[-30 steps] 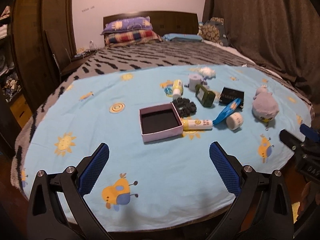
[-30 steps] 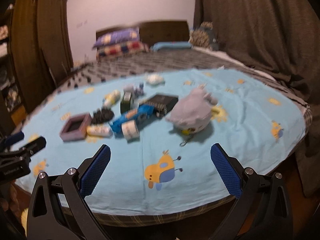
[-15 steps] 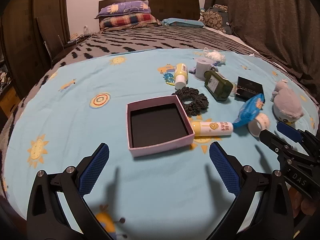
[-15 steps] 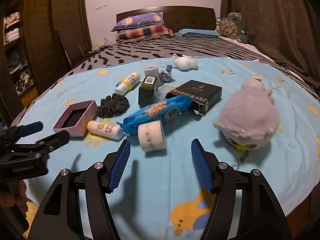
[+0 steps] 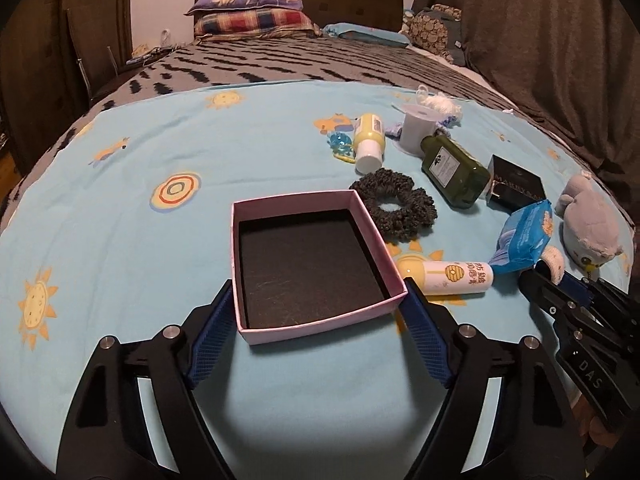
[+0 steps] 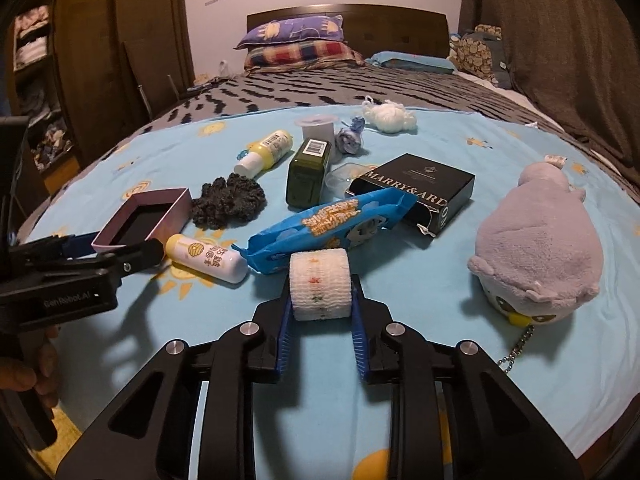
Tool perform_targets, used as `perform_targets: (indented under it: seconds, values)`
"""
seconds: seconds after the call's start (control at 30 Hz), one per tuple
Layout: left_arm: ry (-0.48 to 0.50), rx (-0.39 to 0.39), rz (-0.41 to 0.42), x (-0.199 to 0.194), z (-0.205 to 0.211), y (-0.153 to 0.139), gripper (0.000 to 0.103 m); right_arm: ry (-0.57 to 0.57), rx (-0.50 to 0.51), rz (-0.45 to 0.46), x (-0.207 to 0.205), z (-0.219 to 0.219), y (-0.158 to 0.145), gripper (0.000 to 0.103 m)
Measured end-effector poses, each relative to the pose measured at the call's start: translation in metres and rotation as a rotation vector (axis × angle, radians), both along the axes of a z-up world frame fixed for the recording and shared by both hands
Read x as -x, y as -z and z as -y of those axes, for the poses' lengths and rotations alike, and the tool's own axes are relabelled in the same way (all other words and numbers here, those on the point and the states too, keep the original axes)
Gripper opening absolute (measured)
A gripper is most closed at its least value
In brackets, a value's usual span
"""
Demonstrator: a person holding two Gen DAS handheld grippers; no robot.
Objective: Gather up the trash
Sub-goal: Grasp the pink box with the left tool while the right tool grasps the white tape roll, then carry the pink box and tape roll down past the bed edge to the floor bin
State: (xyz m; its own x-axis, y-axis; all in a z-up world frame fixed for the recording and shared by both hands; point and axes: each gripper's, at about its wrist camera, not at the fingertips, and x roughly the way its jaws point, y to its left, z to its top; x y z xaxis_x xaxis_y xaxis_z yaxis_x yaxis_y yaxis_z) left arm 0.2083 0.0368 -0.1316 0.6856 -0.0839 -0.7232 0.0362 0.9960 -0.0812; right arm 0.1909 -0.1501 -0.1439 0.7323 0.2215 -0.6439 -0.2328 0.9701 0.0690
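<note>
Holding the box (image 5: 316, 264) between your left gripper (image 5: 318, 312) looks like your way to keep it from sliding, so trash can drop in. It sits low in the middle of the left wrist view. Those jaws have just been closing; the blue pads (image 5: 212, 340) sit right at its two near corners, but you can't tell if they press yet. The box is pink card with thin, straight walls and a dark, flat floor. It looks light and easy to squash.

Next to it on the right lie a fuzzy dark scrunchie (image 5: 396, 208), a smooth yellow tube (image 5: 444, 276) and a shiny, crinkly blue wrapper (image 5: 524, 236).

In the right wrist view your right gripper (image 6: 322, 312) is low in the middle. Its jaws have just been closing and now pinch the roll (image 6: 320, 284) on both flat ends. The roll is still down on the sheet (image 6: 420, 300), touching the wrapper behind it. It is white, round and woven, with little colored stars, so it should give a bit when squeezed.

Far right sits a soft gray plush (image 6: 536, 248), likely not trash.
</note>
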Motion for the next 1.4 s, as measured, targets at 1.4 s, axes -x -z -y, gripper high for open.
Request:
perform_targets:
  seconds: [1.4]
  values:
    - [0.397,0.115,-0.262,0.205,0.098,0.110,0.076,0.074,-0.063,-0.285,0.177,0.067,0.096,0.026]
